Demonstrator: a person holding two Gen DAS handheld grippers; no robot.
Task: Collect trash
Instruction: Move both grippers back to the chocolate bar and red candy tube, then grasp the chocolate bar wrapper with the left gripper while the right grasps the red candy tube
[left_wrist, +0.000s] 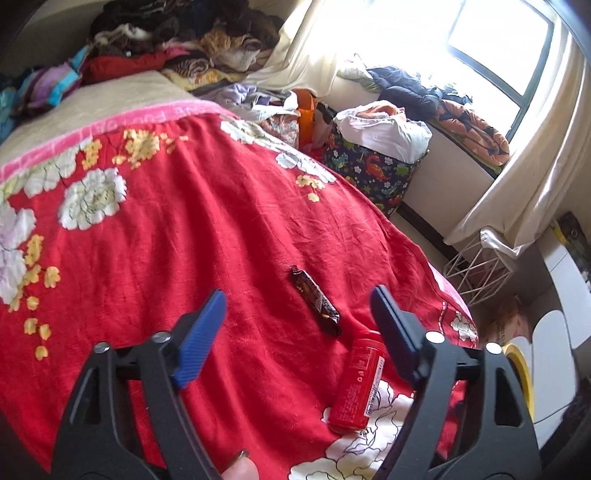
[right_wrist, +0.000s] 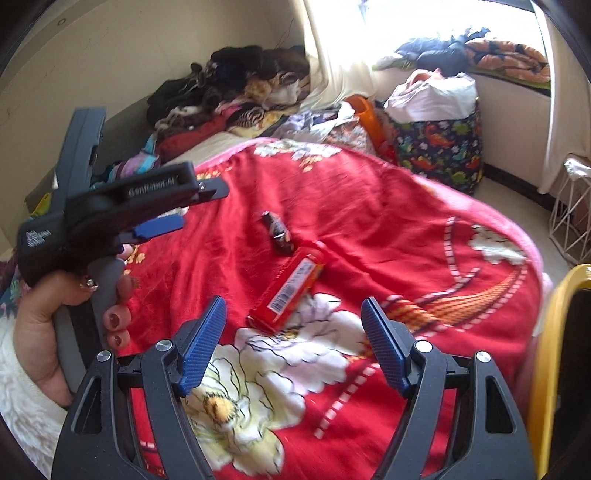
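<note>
A red can (left_wrist: 356, 384) lies on its side on the red flowered blanket (left_wrist: 184, 240), and a dark brown snack wrapper (left_wrist: 316, 301) lies just beyond it. My left gripper (left_wrist: 299, 317) is open and empty, above the blanket, with the wrapper between its fingertips in view and the can by its right finger. In the right wrist view the can (right_wrist: 290, 288) and the wrapper (right_wrist: 277, 230) lie ahead of my right gripper (right_wrist: 293, 325), which is open and empty. The left gripper (right_wrist: 159, 225) shows there at the left, held in a hand.
A white wire basket (left_wrist: 476, 266) with a white liner stands on the floor past the bed's right edge, also in the right wrist view (right_wrist: 570, 218). A dinosaur-print bag (right_wrist: 439, 155) and piled clothes (right_wrist: 229, 88) sit at the far end. A yellow rim (right_wrist: 550, 354) is at the right.
</note>
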